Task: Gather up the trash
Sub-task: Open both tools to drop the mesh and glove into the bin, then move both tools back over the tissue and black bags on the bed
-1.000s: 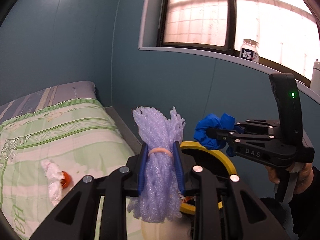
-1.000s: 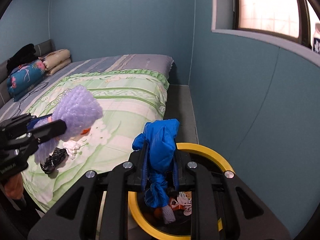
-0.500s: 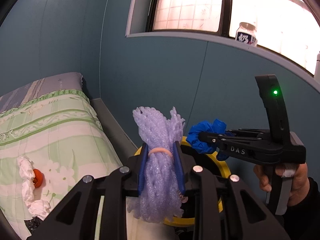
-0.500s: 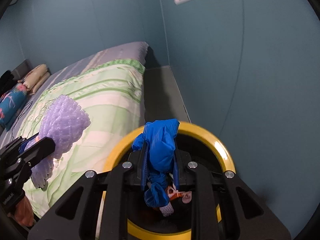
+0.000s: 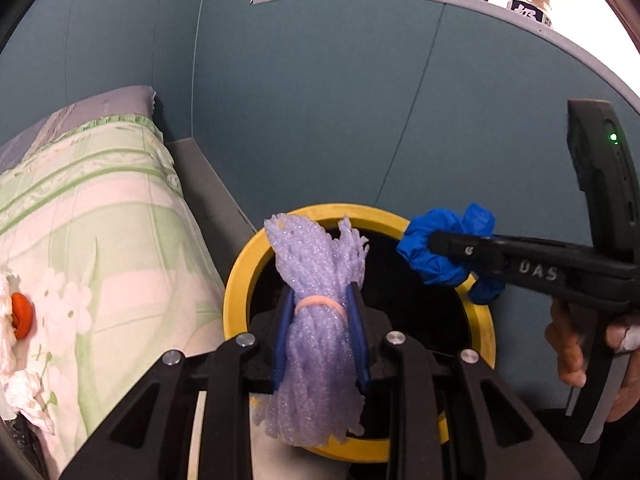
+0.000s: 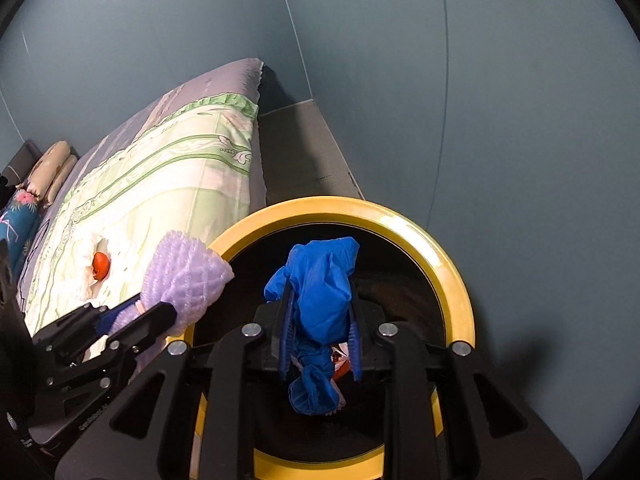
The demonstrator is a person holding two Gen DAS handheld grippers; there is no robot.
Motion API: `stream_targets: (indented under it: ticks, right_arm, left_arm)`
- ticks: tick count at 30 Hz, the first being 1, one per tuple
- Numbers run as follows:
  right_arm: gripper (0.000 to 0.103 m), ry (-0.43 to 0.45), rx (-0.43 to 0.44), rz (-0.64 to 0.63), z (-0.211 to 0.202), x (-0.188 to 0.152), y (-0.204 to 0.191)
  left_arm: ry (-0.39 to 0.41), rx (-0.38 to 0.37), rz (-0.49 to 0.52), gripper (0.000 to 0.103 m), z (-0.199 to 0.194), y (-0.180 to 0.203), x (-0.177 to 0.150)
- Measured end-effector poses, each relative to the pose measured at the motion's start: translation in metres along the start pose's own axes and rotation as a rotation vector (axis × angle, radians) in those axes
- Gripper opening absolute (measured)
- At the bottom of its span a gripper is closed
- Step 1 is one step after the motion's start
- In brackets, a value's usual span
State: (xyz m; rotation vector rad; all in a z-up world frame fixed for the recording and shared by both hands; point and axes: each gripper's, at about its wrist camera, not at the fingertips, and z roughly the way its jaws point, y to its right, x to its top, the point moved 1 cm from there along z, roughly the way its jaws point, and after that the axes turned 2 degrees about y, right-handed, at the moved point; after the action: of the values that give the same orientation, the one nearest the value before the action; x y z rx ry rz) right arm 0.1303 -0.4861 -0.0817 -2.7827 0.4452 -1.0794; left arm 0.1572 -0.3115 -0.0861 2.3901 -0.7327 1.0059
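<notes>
A black bin with a yellow rim (image 5: 236,292) (image 6: 452,272) stands between the bed and the blue wall. My left gripper (image 5: 320,300) is shut on a purple foam net bundle (image 5: 316,264) tied with a rubber band, held over the bin's left edge. The right wrist view shows that bundle (image 6: 184,272) at the rim. My right gripper (image 6: 320,292) hangs over the bin's mouth with a crumpled blue glove (image 6: 320,280) between its pads. Its jaws are opening, and the glove still touches both pads. The left wrist view shows the glove (image 5: 440,272) at the right gripper's tips.
White and orange scraps (image 6: 340,360) lie inside the bin. On the bed's green flowered quilt (image 5: 100,240) lies crumpled white tissue with an orange piece (image 5: 20,316) (image 6: 100,264). A jar (image 5: 530,4) stands on the windowsill. A person's hand (image 5: 568,340) holds the right gripper's handle.
Both grippers have come down and tilted toward the bin, which now fills the lower views. The right gripper's pads stand slightly wider around the glove. The left grip is unchanged.
</notes>
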Motion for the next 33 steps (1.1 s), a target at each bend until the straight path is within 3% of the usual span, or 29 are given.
stream_targets:
  ticks: [2,4,5,7,9,12,20,26,28,33]
  right_arm:
    - [0.036,0.010,-0.003,0.011,-0.001,0.001,0.001]
    - [0.049,0.023,-0.003,0.023,-0.004,0.001,0.003]
    - [0.049,0.028,-0.004,0.026,-0.006,0.001,0.004]
    - [0.049,0.039,-0.023,0.025,-0.009,0.001,0.006]
    - [0.050,0.049,-0.032,0.028,-0.012,-0.001,0.007]
    - [0.054,0.065,-0.040,0.036,-0.017,-0.001,0.011]
    - [0.066,0.135,-0.005,-0.077,-0.037,0.003,-0.020]
    - [0.070,0.180,0.073,-0.249,-0.057,0.008,-0.084]
    - [0.078,0.190,0.115,-0.282,-0.060,0.010,-0.108]
    - [0.081,0.160,0.202,-0.375,-0.055,0.017,-0.168]
  left_arm:
    - [-0.006,-0.002,-0.003,0.031,0.002,-0.001,-0.003]
    - [-0.004,-0.014,-0.021,0.048,0.001,-0.003,-0.005]
    - [0.002,-0.010,-0.030,0.057,-0.001,-0.004,-0.005]
    - [0.019,-0.003,-0.043,0.063,-0.005,-0.008,-0.006]
    - [0.039,0.005,-0.054,0.078,-0.012,-0.012,-0.005]
    - [0.080,0.024,-0.084,0.092,-0.024,-0.023,-0.003]
    - [0.126,0.124,-0.136,0.095,-0.068,-0.069,-0.005]
    - [0.160,0.235,-0.155,0.095,-0.114,-0.116,-0.018]
    - [0.166,0.276,-0.173,0.095,-0.131,-0.137,-0.027]
    - [0.181,0.357,-0.220,0.095,-0.173,-0.178,-0.053]
